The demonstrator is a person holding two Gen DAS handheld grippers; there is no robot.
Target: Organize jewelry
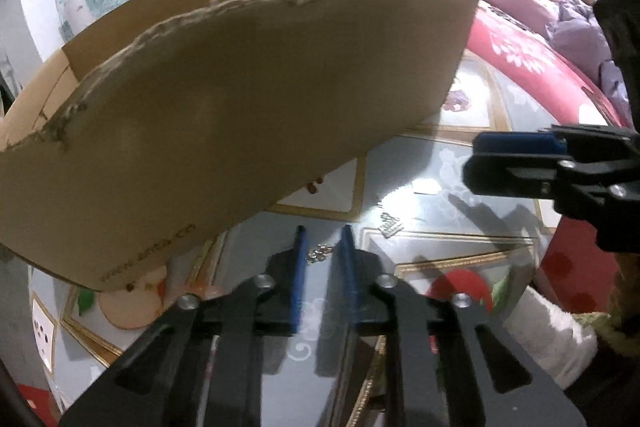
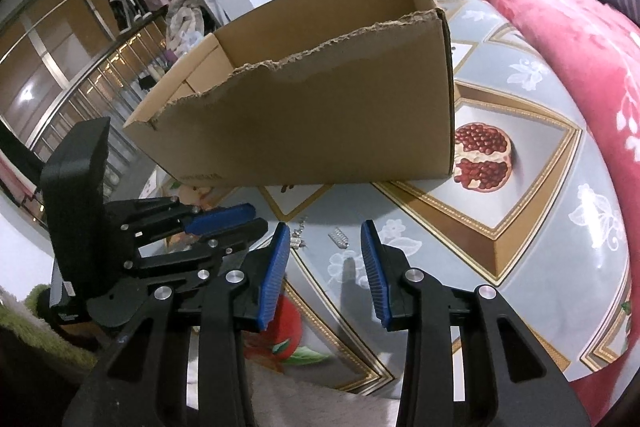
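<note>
Jewelry: in the left wrist view a small silver piece (image 1: pixel 319 253) lies on the worktop (image 1: pixel 432 187) between the tips of the left tongs (image 1: pixel 323 241), whose narrow jaws I judge not yet pressing it; a second piece (image 1: pixel 390 223) lies just right. The box (image 1: pixel 260 99) stands behind. The right wrist view shows the right tongs (image 2: pixel 325 241) released and empty, near the second piece, and the box's inside, where no jewelry shows. Both pieces seem still to be boxed.

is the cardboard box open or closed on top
Open. The cardboard box has no lid or flaps over it; its torn front edge shows, and the inner walls are visible.
</note>
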